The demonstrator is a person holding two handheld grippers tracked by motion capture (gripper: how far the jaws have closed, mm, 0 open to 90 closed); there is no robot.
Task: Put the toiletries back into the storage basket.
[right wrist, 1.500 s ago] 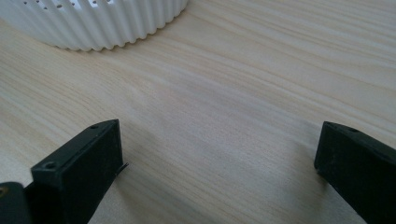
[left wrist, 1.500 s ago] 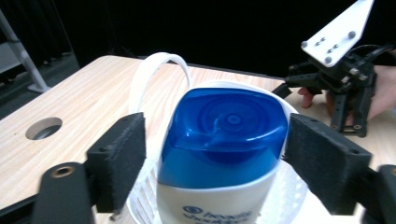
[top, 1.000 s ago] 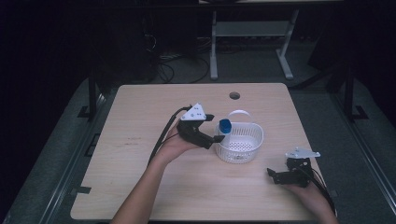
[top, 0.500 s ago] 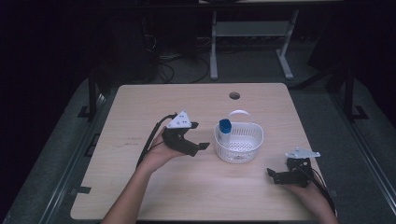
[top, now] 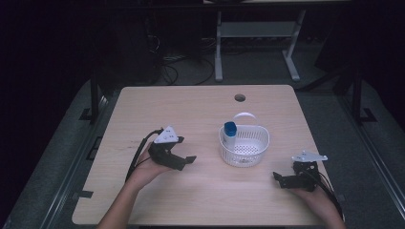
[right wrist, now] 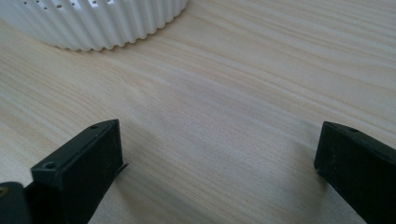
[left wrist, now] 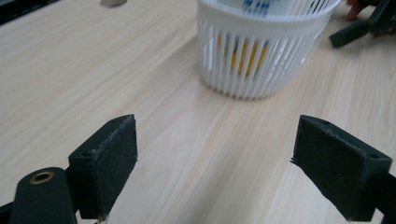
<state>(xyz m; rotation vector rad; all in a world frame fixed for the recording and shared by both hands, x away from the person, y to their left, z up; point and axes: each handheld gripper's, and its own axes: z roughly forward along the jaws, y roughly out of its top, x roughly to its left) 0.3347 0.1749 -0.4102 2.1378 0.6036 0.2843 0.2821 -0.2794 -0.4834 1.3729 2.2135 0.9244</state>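
One item, a blue-capped bottle, already stands in the white slotted basket mid-bench. Left gripper spread, empty, well left of basket; right gripper spread, empty, near its right. Placement looks done; nothing else on bench to load.

**Obscured and cropped items**

In the left gripper view, the white slatted plastic basket is cut off at the top edge. The item inside it shows through the slats only as yellow and dark patches; its print cannot be read.

In the right gripper view, the basket is cropped to its lower wall.

In the high view, the blue-capped white bottle has its lower part hidden behind the basket wall. Both forearms are cut off at the bottom edge. The floor behind the light wooden table lies in darkness.
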